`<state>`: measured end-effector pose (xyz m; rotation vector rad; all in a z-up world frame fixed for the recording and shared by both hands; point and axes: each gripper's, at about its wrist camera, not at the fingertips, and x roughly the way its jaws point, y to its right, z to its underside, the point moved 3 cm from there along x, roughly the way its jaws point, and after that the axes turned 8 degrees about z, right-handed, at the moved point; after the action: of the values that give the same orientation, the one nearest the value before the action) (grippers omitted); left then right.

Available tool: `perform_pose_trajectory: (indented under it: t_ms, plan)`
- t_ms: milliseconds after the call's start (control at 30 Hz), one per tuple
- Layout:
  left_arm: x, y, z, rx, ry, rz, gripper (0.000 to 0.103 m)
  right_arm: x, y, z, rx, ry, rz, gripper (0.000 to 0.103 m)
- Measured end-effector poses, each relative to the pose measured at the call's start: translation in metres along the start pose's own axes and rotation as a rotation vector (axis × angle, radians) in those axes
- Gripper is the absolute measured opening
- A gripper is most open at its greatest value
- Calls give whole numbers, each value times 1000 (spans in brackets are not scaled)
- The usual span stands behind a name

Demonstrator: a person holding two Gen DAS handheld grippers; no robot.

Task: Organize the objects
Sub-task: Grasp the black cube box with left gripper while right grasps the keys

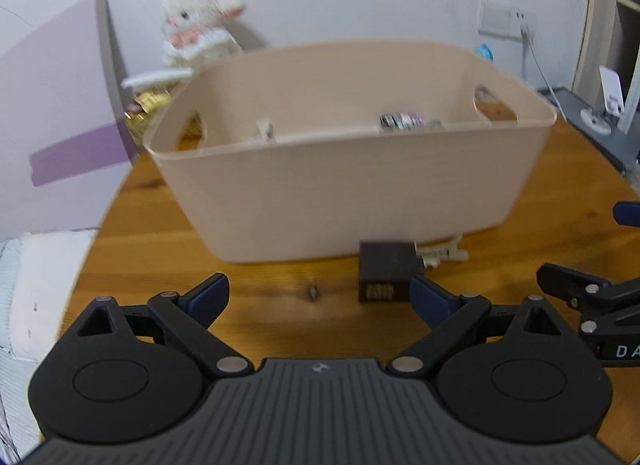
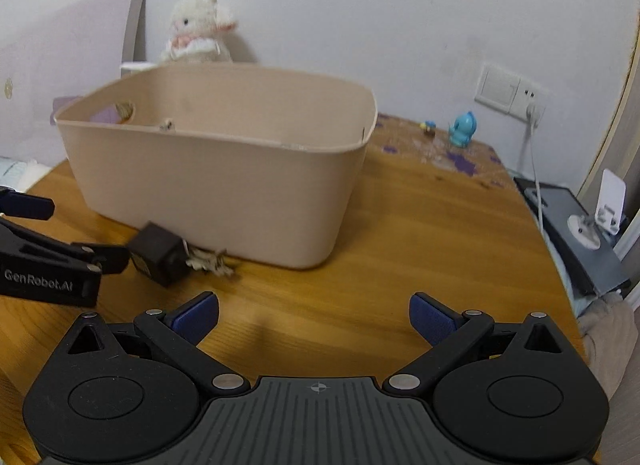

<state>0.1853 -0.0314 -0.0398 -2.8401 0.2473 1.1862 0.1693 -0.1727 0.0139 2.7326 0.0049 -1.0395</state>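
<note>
A beige plastic bin (image 1: 348, 185) (image 2: 224, 193) stands on the round wooden table (image 1: 280, 305) (image 2: 420, 233). Inside it lie a striped roll (image 1: 400, 121) and a small pale item (image 1: 264, 132). A small black box (image 1: 385, 272) (image 2: 160, 253) rests on the table against the bin's front, with a pale clip-like piece (image 1: 440, 253) (image 2: 210, 261) beside it. My left gripper (image 1: 320, 299) is open; its right fingertip sits next to the black box. My right gripper (image 2: 314, 319) is open over bare table. The left gripper's fingers (image 2: 100, 257) reach the box in the right wrist view.
A white plush toy (image 1: 196, 21) (image 2: 198, 27) stands behind the bin by the wall. Gold-wrapped items (image 1: 148, 105) lie behind the bin at left. A blue figurine (image 2: 462, 131), a wall socket with cable (image 2: 528, 105), and a dark grey device (image 2: 576, 233) lie right.
</note>
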Motion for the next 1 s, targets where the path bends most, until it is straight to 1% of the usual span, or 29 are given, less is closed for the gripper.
perform_pose_trajectory:
  t_ms: [133, 267, 367, 433, 533, 667, 800, 1000]
  plan:
    - [21, 3, 5, -11, -33, 30, 97, 16, -3, 5, -11, -33, 3, 103]
    - [39, 4, 5, -48, -53, 58, 97, 30, -5, 8, -25, -55, 1, 103]
    - [50, 2, 3, -78, -52, 66, 97, 37, -6, 9, -24, -64, -3, 103]
    - [56, -1, 4, -94, -55, 56, 97, 42, -7, 9, -18, -69, -11, 103]
    - [58, -8, 6, -93, -49, 24, 97, 49, -10, 10, -4, -77, -27, 103]
    - [59, -20, 6, -104, -46, 16, 97, 58, -18, 9, 16, -89, -59, 103]
    - [59, -32, 6, -96, -37, 19, 98, 64, -31, 5, 17, -85, -96, 103]
    - [61, -46, 5, -78, -17, 34, 99, 72, -48, -3, 7, -55, -114, 103]
